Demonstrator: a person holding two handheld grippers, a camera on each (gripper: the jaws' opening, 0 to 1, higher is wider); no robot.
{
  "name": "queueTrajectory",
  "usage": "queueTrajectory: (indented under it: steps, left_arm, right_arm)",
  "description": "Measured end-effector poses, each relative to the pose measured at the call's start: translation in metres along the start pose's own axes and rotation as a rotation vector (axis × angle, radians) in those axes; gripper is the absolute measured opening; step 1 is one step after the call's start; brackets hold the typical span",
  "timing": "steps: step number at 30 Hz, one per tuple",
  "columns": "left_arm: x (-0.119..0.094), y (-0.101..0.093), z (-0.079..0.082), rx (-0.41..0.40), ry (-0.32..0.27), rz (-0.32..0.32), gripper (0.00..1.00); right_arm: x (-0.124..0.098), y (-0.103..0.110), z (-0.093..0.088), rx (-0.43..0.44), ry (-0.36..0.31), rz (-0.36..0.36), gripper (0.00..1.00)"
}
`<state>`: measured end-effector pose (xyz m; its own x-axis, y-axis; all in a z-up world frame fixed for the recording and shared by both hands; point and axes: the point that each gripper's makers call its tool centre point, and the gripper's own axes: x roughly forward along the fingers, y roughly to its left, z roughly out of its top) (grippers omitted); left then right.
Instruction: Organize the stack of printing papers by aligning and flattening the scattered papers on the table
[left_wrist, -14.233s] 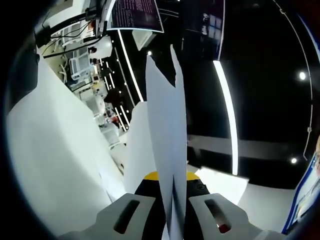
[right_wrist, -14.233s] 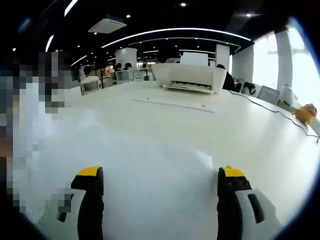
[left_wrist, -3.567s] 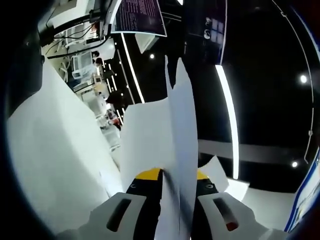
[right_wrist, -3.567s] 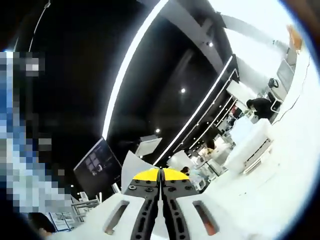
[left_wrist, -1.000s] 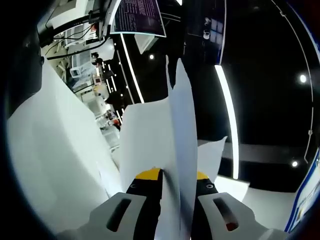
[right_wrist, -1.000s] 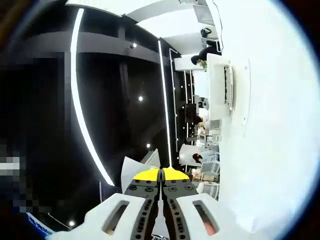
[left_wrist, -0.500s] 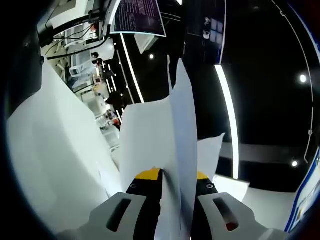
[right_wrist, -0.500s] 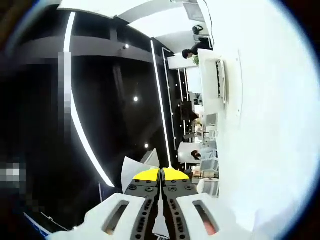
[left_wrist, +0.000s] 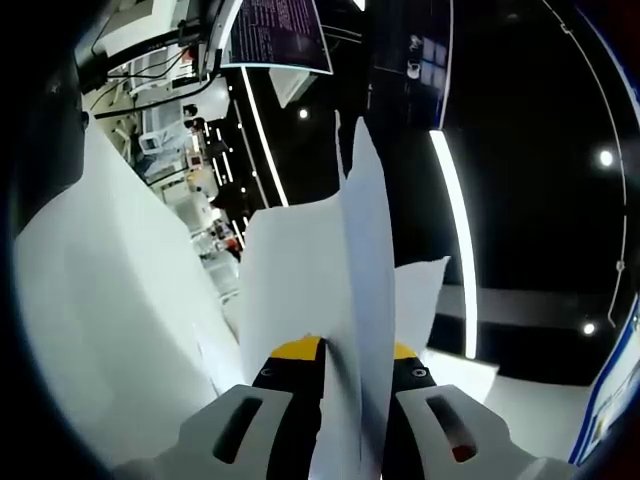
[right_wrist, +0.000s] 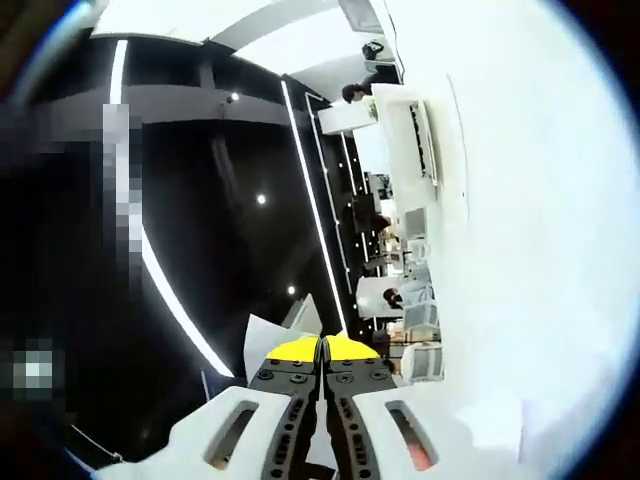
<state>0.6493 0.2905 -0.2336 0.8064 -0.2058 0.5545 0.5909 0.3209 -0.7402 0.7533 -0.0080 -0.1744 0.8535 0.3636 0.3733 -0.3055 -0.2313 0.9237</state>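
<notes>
Left gripper (left_wrist: 345, 360) clenched on the papers (left_wrist: 345, 290), sheets standing edge-on off the table (left_wrist: 110, 330); right gripper (right_wrist: 322, 352) pinched on a thin paper edge (right_wrist: 272, 335) — risk: uneven pulls could crease or slip sheets (top edges already staggered).

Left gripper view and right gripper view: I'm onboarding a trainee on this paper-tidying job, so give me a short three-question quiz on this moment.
1. True or false: the left tool is shut on the sheets of paper, which stand on edge between its yellow-tipped jaws.
2. Multiple choice: in the right gripper view, how do the right tool's jaws stand? A) wide apart B) closed together C) hidden from view
3. Fill in: the broad surface along the right of the right gripper view is the white ____.

Key: 1 true; 2 B; 3 table.
</notes>
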Motion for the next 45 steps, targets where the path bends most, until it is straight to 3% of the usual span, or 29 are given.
queueTrajectory:
  steps: [29,45]
  left_arm:
    - [-0.001,-0.003,0.000,-0.002,-0.003,-0.004,0.19]
    - [-0.001,-0.004,-0.001,-0.005,-0.006,-0.004,0.19]
  right_arm:
    - [-0.013,-0.024,-0.049,0.003,0.104,-0.054,0.00]
    - [-0.030,-0.052,-0.077,-0.034,0.188,-0.128,0.00]
